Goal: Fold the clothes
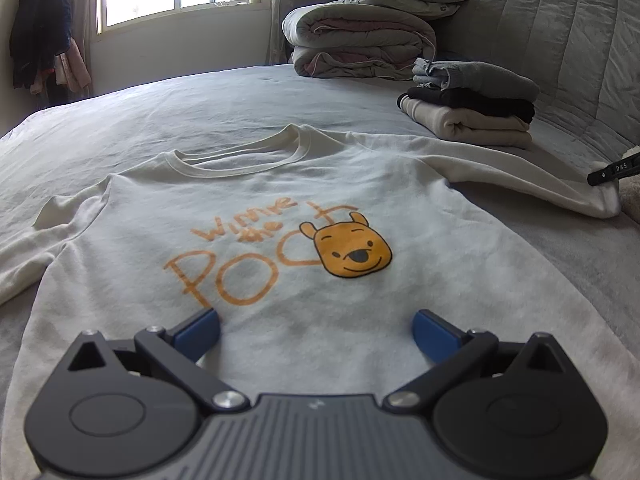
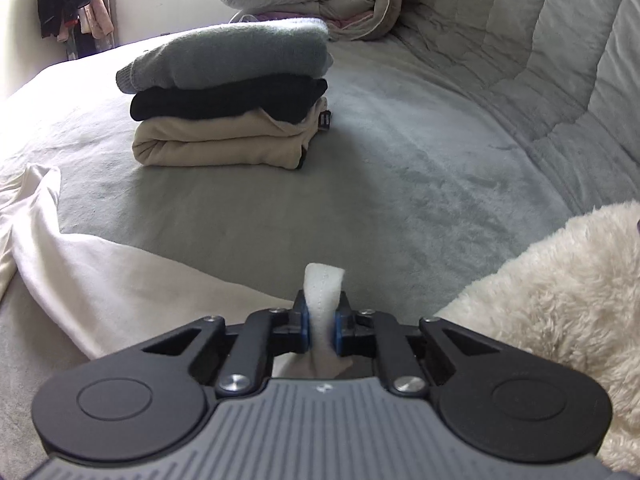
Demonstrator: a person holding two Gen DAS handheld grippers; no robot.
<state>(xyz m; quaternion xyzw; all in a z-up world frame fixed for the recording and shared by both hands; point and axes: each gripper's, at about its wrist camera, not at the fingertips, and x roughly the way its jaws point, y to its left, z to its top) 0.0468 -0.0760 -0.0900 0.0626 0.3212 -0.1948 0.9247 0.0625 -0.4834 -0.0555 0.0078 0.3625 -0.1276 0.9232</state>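
The cream sweatshirt (image 1: 320, 184) ran off the near edge of the left wrist view, its hem hidden under the left gripper (image 1: 316, 332). Its left sleeve (image 1: 24, 256) was cut by the left edge. In the right wrist view only a folded bit of cuff (image 2: 323, 292) showed between the right gripper (image 2: 322, 330) pads; the rest lay hidden beneath the body. A fluffy white thing (image 2: 560, 292) was cropped at the right edge, unidentifiable. The label (image 2: 325, 121) on the folded stack (image 2: 228, 96) was too small to read.

Right gripper (image 2: 322, 330) clamped on the white sleeve cuff (image 2: 323, 288) (folded stack (image 2: 228, 96) beyond, on the bed (image 2: 400, 184)).
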